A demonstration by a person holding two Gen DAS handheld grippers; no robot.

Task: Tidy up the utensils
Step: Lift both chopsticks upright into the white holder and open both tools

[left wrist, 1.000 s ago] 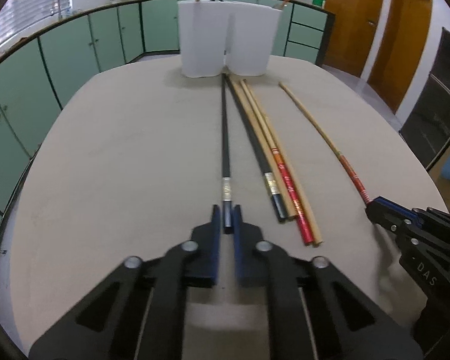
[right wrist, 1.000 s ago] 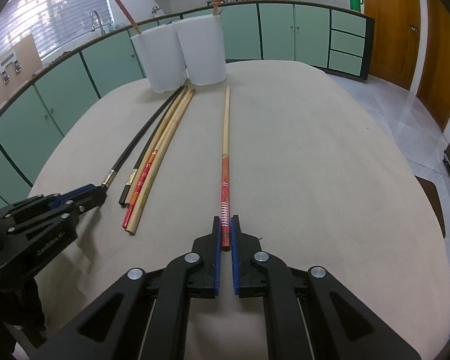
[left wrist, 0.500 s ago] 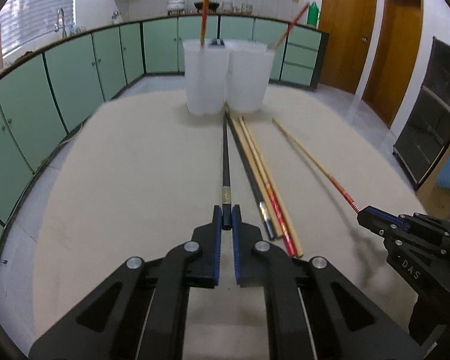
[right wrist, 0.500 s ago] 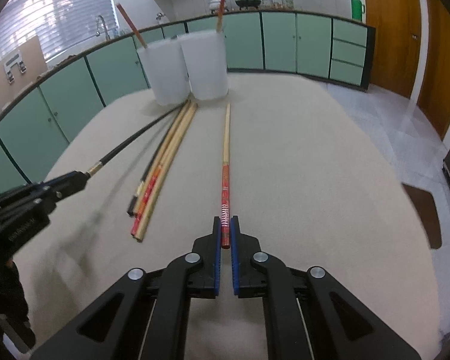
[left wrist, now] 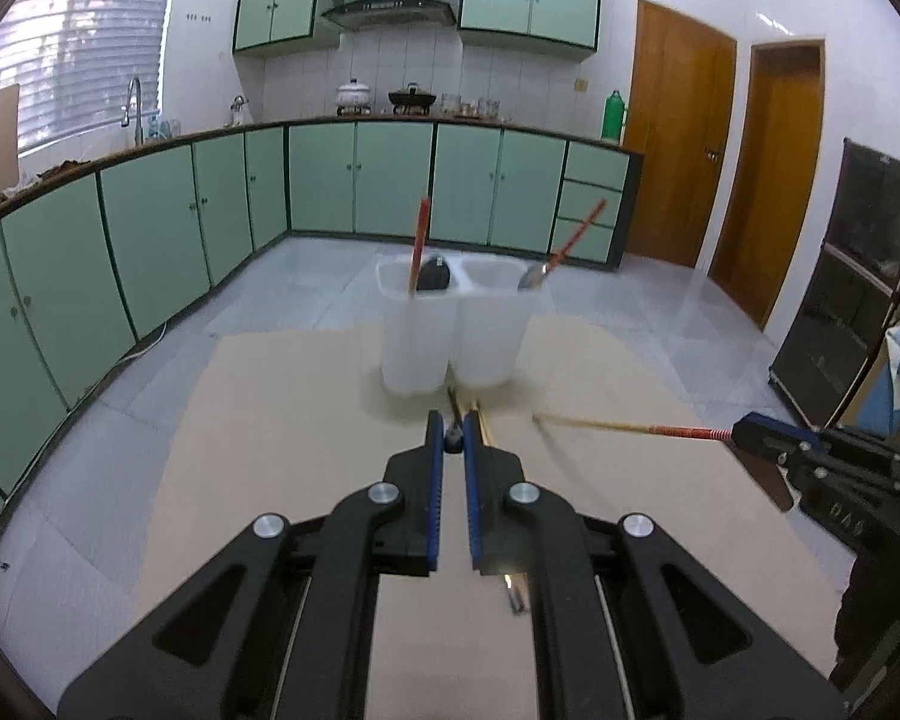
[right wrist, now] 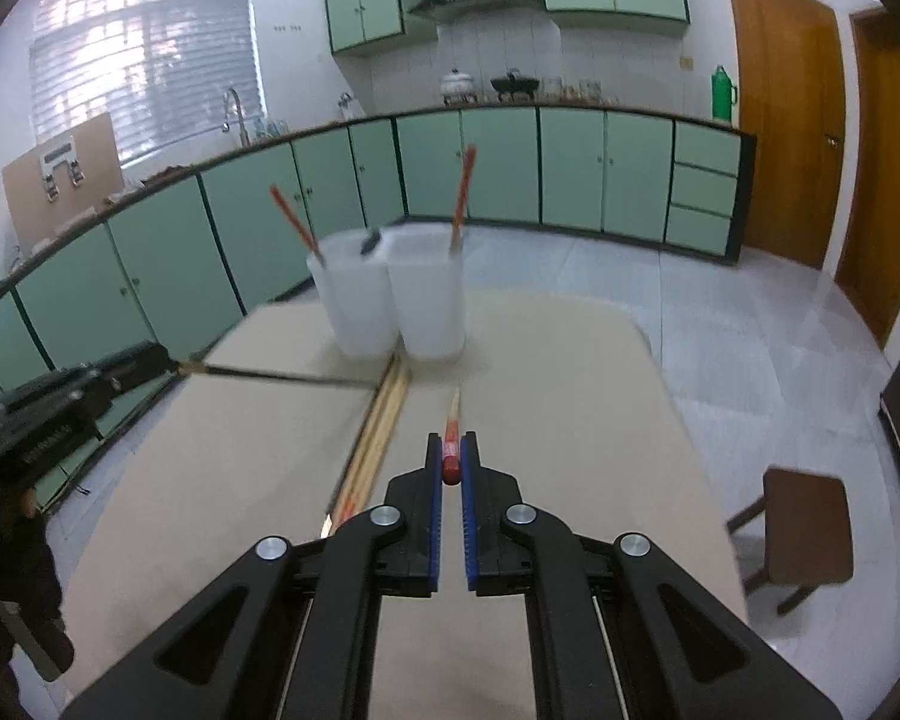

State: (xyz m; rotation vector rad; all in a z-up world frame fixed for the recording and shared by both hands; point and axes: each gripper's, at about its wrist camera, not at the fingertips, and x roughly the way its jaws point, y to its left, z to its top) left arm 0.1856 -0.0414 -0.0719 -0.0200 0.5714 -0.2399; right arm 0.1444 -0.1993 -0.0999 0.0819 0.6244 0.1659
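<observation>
My left gripper (left wrist: 452, 439) is shut on the end of a black chopstick (right wrist: 282, 375), lifted above the table and pointing at two white cups (left wrist: 453, 324). My right gripper (right wrist: 451, 461) is shut on the red end of a wooden chopstick (left wrist: 630, 427), also lifted. The right gripper also shows in the left wrist view (left wrist: 744, 429), and the left gripper in the right wrist view (right wrist: 165, 359). Each cup (right wrist: 390, 300) holds a red-handled utensil. Several chopsticks (right wrist: 381, 426) lie on the beige table (right wrist: 222, 468).
Green cabinets (left wrist: 360, 180) and a counter run behind the table. Wooden doors (left wrist: 678, 138) stand at right. A brown stool (right wrist: 804, 534) sits on the tiled floor right of the table. A black appliance (left wrist: 852, 276) stands at far right.
Both grippers have risen high off the table, each lifting its chopstick by the near end. The views now look across the cups' rims into the kitchen.
</observation>
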